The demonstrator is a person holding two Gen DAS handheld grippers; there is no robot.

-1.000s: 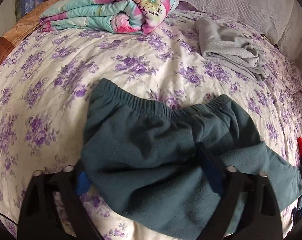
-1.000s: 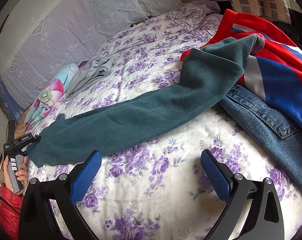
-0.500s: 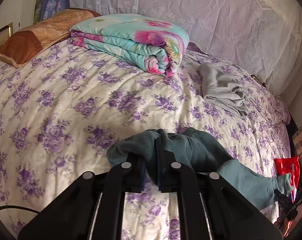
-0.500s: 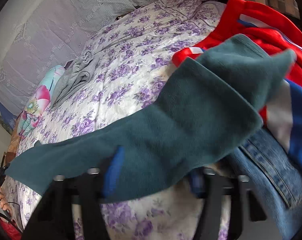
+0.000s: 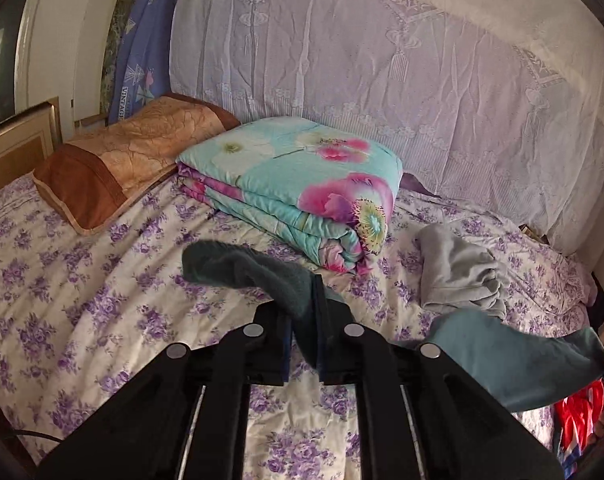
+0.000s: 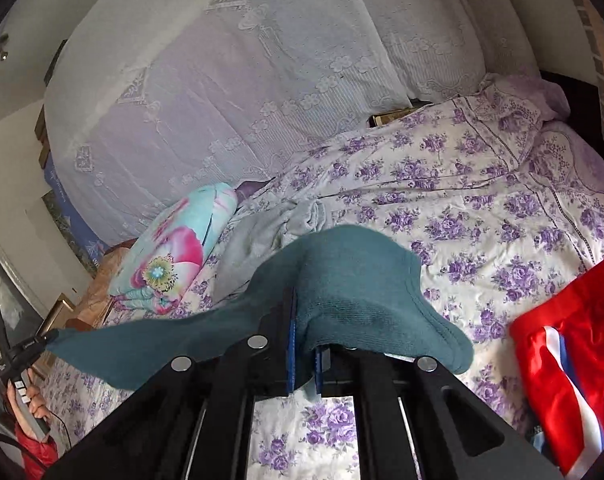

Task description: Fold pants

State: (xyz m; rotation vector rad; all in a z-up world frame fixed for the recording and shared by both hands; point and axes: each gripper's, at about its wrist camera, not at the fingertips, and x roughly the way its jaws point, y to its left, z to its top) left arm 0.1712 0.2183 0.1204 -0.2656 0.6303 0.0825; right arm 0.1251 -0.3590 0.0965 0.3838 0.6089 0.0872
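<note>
The dark teal fleece pants (image 5: 258, 276) hang in the air between my two grippers, above the floral bed. My left gripper (image 5: 304, 320) is shut on the waist end; the fabric droops over its fingers and a leg (image 5: 510, 360) stretches off to the lower right. My right gripper (image 6: 304, 344) is shut on the ribbed cuff end of the pants (image 6: 354, 292), which folds over its fingers. In the right wrist view the leg runs left to the left gripper (image 6: 42, 342) at the far left edge.
A folded flowered quilt (image 5: 302, 184) and a brown pillow (image 5: 122, 156) lie at the head of the bed. Crumpled grey clothing (image 5: 458, 272) lies to the right of the quilt. A red, white and blue garment (image 6: 574, 372) lies at the bed's right side. A lace-covered backrest (image 5: 382, 80) stands behind.
Both grippers closed on the pants, left on the waist and right on the leg cuff, and lifted them off the bed. The pants now hang stretched between the grippers.
</note>
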